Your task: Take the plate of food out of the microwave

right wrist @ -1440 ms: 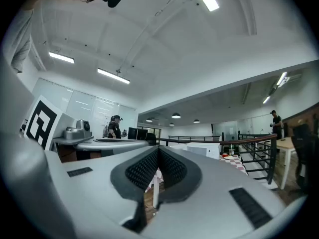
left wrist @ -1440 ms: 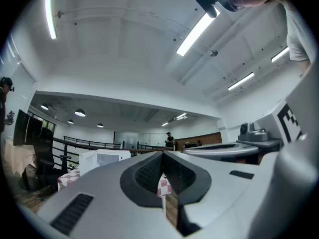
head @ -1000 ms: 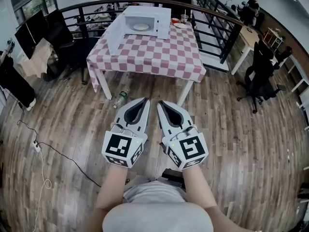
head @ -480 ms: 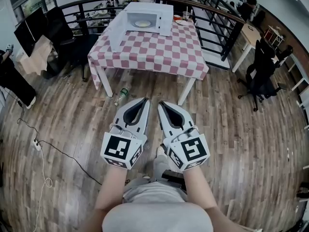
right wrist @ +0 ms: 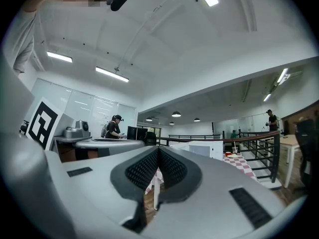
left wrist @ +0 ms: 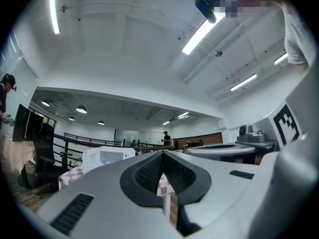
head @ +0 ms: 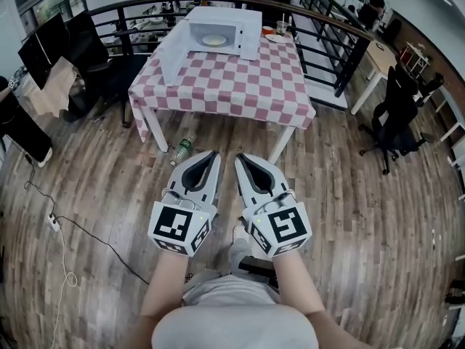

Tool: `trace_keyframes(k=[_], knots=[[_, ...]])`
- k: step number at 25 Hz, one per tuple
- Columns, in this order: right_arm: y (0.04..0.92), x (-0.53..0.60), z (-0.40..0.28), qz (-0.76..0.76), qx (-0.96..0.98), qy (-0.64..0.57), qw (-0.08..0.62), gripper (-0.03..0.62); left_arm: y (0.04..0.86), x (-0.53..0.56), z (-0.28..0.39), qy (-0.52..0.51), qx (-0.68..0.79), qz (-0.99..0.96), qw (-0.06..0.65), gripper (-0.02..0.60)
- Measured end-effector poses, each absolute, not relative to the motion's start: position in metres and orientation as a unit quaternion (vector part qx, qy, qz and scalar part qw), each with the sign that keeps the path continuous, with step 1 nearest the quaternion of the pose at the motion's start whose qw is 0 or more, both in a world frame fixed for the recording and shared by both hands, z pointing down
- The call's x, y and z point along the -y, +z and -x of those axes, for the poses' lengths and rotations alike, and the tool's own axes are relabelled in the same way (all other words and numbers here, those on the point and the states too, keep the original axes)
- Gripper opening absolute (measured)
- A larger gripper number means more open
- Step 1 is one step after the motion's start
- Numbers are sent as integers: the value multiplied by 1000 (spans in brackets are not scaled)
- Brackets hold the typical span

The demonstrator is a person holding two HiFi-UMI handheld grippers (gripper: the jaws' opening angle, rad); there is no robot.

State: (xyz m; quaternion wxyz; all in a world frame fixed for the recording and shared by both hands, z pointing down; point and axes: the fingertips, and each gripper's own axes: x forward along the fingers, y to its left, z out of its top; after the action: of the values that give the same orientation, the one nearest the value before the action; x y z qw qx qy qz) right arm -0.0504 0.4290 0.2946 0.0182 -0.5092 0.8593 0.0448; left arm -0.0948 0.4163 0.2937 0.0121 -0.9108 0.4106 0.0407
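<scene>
I'm standing well back from the desk (head: 232, 86), the one with the pink-and-white checked cloth, with both arms held out level, side by side over the wood floor (head: 349, 195). My left hand-held gripper (head: 212, 155) is closed tip to tip and empty. Its own view shows the pads meeting, with just a slot behind them where a bit of checked cloth and a desk leg peek through. My right hand-held gripper (head: 238, 157) is the same deal, jaws together and holding nothing.

The microwave (head: 221, 31) sits at the far end of the desk with its door (head: 173, 53) swung open to the left. The plate of food (head: 213, 41) is inside it, but from here it's only a pale disc, so I can't tell what's on it. In both gripper views the microwave is just a small white box and I can't make out the plate.

Right of the microwave there's what looks like a cup (head: 280, 27) beside a dish, too small to be sure. A green bottle (head: 180, 151) lies on the floor near the desk's front leg.
</scene>
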Motion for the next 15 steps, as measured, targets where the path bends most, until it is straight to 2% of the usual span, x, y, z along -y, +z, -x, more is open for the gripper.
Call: trace_keyframes(k=[15], knots=[[294,-333,6,495,-868,43,12,25,294,-318,45,34,-420,907,5,3]])
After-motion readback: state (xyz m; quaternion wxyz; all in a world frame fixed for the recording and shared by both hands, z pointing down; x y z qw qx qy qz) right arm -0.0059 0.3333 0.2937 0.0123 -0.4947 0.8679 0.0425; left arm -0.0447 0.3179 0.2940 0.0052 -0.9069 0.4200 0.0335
